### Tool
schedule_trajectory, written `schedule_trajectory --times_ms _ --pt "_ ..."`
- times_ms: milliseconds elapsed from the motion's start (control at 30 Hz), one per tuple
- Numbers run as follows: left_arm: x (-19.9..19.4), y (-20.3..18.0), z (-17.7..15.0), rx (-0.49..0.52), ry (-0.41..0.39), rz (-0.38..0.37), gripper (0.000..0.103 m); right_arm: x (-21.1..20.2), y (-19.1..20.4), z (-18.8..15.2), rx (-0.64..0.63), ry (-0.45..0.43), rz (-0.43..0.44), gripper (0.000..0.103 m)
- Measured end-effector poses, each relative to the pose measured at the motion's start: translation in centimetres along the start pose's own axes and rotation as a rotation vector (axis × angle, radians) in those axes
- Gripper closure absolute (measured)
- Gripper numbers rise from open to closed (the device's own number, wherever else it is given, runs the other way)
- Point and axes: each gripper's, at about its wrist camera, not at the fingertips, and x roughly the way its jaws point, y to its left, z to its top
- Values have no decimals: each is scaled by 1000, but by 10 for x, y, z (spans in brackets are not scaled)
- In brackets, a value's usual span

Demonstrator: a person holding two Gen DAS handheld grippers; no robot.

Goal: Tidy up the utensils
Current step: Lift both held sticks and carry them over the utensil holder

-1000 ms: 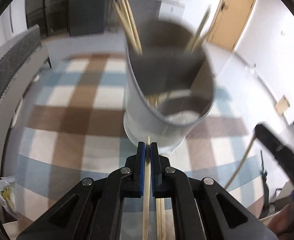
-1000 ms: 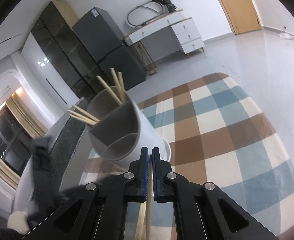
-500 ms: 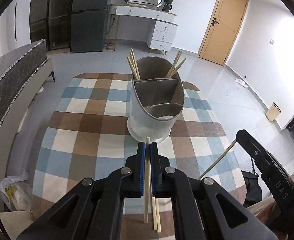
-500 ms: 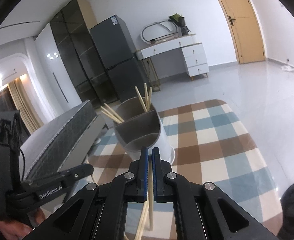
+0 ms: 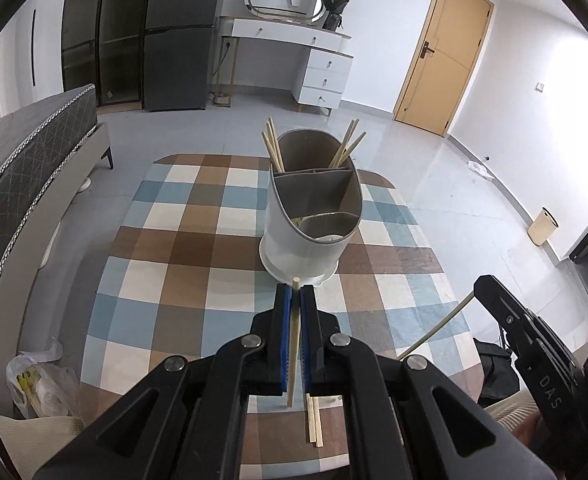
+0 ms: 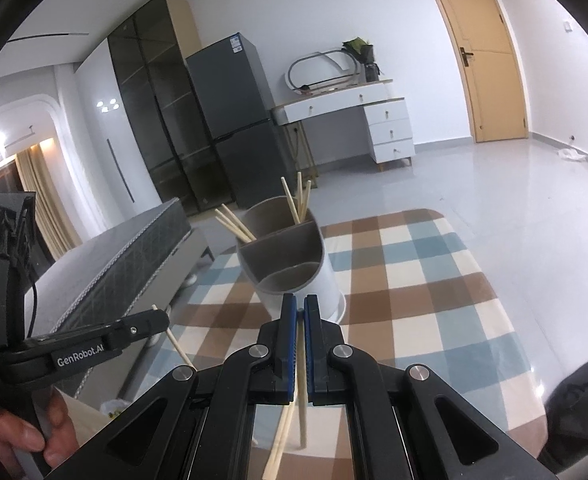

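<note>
A white utensil holder (image 5: pixel 310 216) (image 6: pixel 290 264) with grey compartments stands on the checked tablecloth (image 5: pixel 182 264). Several chopsticks (image 5: pixel 272 144) lean in its rear compartment. My left gripper (image 5: pixel 294 292) is shut on one chopstick (image 5: pixel 292 340), a short way in front of the holder. In the right wrist view my right gripper (image 6: pixel 300 304) is shut on another chopstick (image 6: pixel 301 380). Each gripper appears in the other's view: the right gripper (image 5: pixel 494 292) with its stick (image 5: pixel 434 332), the left gripper (image 6: pixel 150 320) with its stick (image 6: pixel 176 340). Two loose chopsticks (image 5: pixel 314 420) lie on the cloth below the left gripper.
A grey bed (image 5: pixel 26 160) runs along the left side of the table. A plastic bag (image 5: pixel 38 380) lies on the floor by it. Behind are a dark fridge (image 5: pixel 174 32), a white dresser (image 5: pixel 318 68) and a wooden door (image 5: pixel 442 48). A hand (image 6: pixel 14 440) holds the left gripper's handle.
Both grippers have drawn back and upward from the holder, each keeping its chopstick. The holder now looks smaller and farther, and the blur is gone.
</note>
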Motion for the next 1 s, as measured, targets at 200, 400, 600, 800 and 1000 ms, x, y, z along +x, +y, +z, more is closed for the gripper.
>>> schedule_trajectory --times_ms 200,400,600,800,1000 --pt "-10 -3 10 17 -17 -16 102 -8 3 13 -6 -41 5 100" --pt "-20 -6 30 8 -41 -42 102 -10 7 32 -34 -93 7 100" --pt "-26 -13 57 14 -46 -74 102 -6 10 65 -71 -131 14 100" --pt "-25 -9 88 -36 -49 -106 102 6 13 98 -97 -145 28 100" --pt "-26 -8 126 -59 -98 -138 102 26 20 135 -133 -166 44 100"
